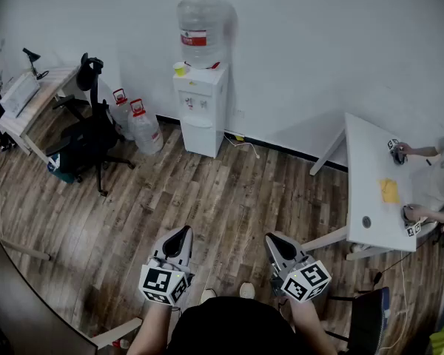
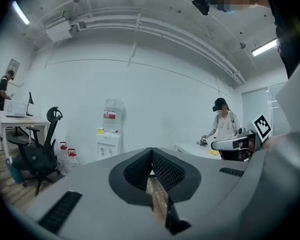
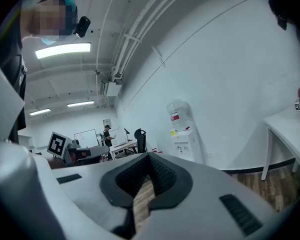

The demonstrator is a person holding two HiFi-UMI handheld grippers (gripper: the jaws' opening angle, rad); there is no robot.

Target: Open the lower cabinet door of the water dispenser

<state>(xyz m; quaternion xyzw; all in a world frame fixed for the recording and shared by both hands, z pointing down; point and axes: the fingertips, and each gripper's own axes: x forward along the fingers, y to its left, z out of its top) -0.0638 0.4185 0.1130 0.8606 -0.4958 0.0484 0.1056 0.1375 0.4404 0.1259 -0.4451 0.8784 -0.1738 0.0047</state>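
A white water dispenser point(image 1: 201, 102) stands against the far wall with a big bottle point(image 1: 202, 32) on top. Its lower cabinet door point(image 1: 197, 135) is closed. Both grippers hover low over the wooden floor, far from the dispenser. My left gripper point(image 1: 182, 235) is shut and holds nothing, and so is my right gripper point(image 1: 272, 240). In the left gripper view the dispenser point(image 2: 110, 140) is small and distant beyond the shut left gripper point(image 2: 151, 151). The right gripper view shows the dispenser point(image 3: 183, 134) past the shut right gripper point(image 3: 150, 156).
A black office chair point(image 1: 89, 135) and two water jugs point(image 1: 144, 128) stand left of the dispenser, beside a desk point(image 1: 29, 102). At the right a person works at a white table point(image 1: 374, 183). A cable point(image 1: 244, 145) lies by the wall.
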